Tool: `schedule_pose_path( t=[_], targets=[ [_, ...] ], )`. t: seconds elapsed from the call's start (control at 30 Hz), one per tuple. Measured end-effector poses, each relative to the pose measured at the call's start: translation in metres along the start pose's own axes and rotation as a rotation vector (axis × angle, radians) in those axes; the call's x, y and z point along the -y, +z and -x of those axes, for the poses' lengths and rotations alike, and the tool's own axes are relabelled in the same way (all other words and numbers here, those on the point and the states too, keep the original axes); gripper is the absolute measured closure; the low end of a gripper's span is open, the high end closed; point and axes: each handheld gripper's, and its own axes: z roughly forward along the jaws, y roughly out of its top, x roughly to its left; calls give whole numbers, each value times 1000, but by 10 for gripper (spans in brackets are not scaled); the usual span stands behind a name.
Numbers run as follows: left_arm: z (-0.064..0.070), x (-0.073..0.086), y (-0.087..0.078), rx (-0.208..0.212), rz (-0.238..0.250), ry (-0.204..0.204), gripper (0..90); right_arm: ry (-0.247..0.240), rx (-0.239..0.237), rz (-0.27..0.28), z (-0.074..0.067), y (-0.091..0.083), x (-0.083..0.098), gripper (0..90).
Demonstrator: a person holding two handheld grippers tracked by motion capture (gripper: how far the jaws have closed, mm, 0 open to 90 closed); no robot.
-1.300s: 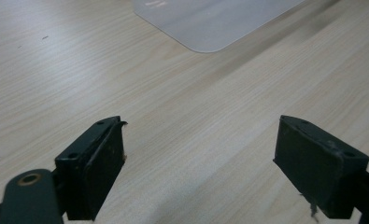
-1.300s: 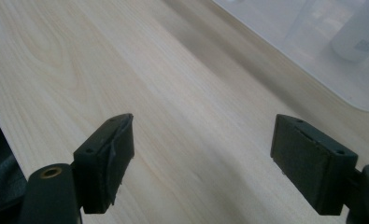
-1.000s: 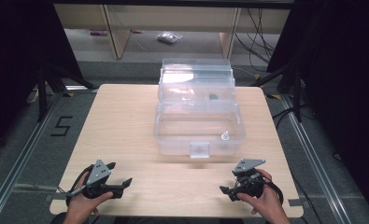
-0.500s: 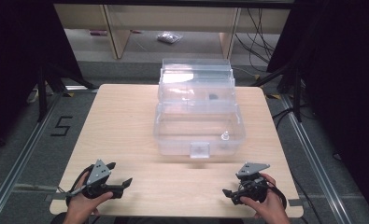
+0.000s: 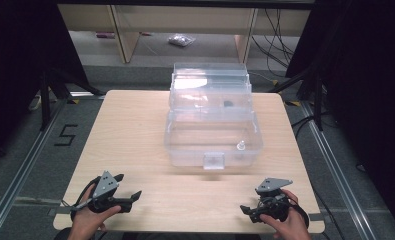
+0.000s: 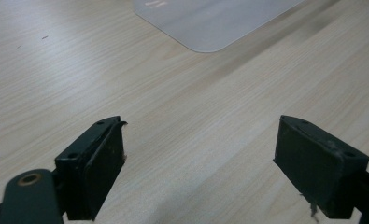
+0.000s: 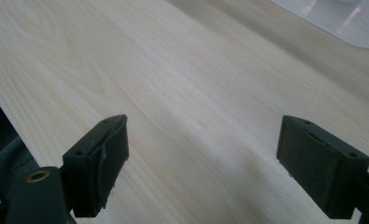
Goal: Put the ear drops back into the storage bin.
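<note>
A clear plastic box with its lid raised stands in the middle of the wooden table. Inside it lie a small white piece and, farther back, a small dark piece. My left gripper rests near the front left edge, pointing right, open and empty. My right gripper sits near the front right edge, pointing left. Its jaws have just been opening and stand wide with nothing between them. Both are well short of the box, whose corner shows in the gripper views.
The box has a front latch facing me. Bare table lies between the grippers and the box. Beyond the table stand wooden shelf legs, a small bag on the floor and cables.
The right gripper has slid a little toward the near edge of the table. The left gripper and the box have stayed put.
</note>
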Motion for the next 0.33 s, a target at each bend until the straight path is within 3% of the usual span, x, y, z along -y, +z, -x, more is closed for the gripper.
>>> schedule_pose_path(
  t=[0.1,0.17,0.33],
  targets=[
    [0,0,0,0,0,0,155,6,3,-21,2,-2,0,177],
    [0,0,0,0,0,0,155,23,21,0,1,-1,0,177],
    [0,0,0,-1,0,0,155,13,12,1,3,-1,0,177]
  ],
)
